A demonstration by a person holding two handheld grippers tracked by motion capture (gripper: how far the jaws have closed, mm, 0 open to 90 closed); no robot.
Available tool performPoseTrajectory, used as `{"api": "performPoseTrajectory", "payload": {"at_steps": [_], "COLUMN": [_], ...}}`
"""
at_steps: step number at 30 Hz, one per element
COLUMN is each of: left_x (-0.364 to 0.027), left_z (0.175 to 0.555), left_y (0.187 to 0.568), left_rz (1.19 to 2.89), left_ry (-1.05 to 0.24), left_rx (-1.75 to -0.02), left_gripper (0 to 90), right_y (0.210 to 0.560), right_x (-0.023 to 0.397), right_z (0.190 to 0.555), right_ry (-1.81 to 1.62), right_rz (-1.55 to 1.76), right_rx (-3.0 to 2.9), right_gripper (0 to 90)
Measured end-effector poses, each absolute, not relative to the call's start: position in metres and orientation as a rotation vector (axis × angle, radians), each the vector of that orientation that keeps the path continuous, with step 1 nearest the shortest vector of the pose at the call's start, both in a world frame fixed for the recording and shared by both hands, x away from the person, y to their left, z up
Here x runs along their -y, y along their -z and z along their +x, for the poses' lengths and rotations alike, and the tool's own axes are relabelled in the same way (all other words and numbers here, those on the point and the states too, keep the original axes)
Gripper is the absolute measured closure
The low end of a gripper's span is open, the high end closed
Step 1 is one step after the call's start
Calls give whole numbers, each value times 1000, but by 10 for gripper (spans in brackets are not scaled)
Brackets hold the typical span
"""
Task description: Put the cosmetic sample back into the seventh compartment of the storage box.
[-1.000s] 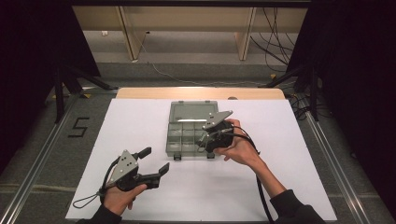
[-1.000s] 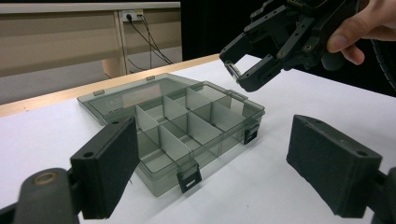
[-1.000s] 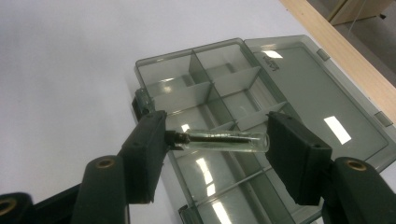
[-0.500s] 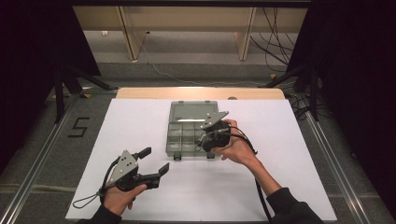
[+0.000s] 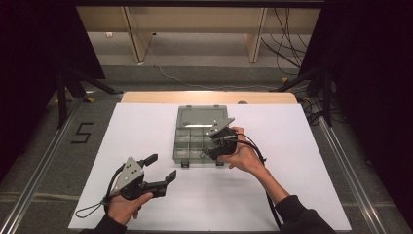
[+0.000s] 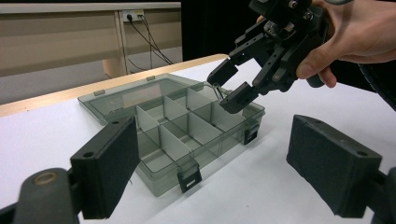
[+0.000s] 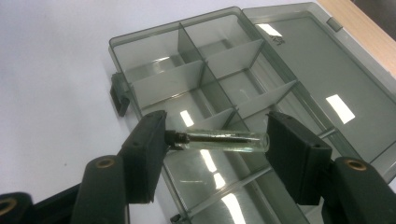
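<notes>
A clear grey compartment box lies open in the middle of the white table, its lid flat behind it. My right gripper is shut on a small glass vial with a dark cap, held end to end between its pads. It hovers over the box's front right compartments. In the high view that gripper is above the box's right side. My left gripper rests near the front left of the table, open, with nothing between its pads.
The box's compartments look empty, and two black latches hang at its front. A wooden strip borders the far table edge. Cables trail from both grippers.
My right gripper has drifted slightly left over the box with the vial still in it. The left gripper has kept still.
</notes>
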State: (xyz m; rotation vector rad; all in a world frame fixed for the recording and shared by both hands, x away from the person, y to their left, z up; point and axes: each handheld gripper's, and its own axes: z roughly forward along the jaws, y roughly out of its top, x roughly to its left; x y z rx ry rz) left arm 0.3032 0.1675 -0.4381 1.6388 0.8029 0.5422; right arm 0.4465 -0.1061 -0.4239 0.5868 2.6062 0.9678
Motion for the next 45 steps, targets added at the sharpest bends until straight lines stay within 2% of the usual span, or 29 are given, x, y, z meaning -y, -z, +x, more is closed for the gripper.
{"api": "performPoseTrajectory", "payload": {"at_steps": [18,21,23,45], "left_x": [-167,-168,-168,-168], "left_z": [303,303,303,303], "left_y": [438,438,438,438], "left_rz": [1641,1643,1640,1638], "left_ry": [-542,-544,-542,-542], "left_rx": [-802,-799,-799,-801], "left_gripper": [159,159,159,159], "right_y": [436,437,437,405], "right_x": [104,105,104,126], "right_z": [449,450,449,431], "right_ry": [-963,-955,-964,-1111], "right_rz": [634,653,673,656], "right_rx": [-2638,-2642,-2629,-2529], "right_gripper": [397,343,337,262]}}
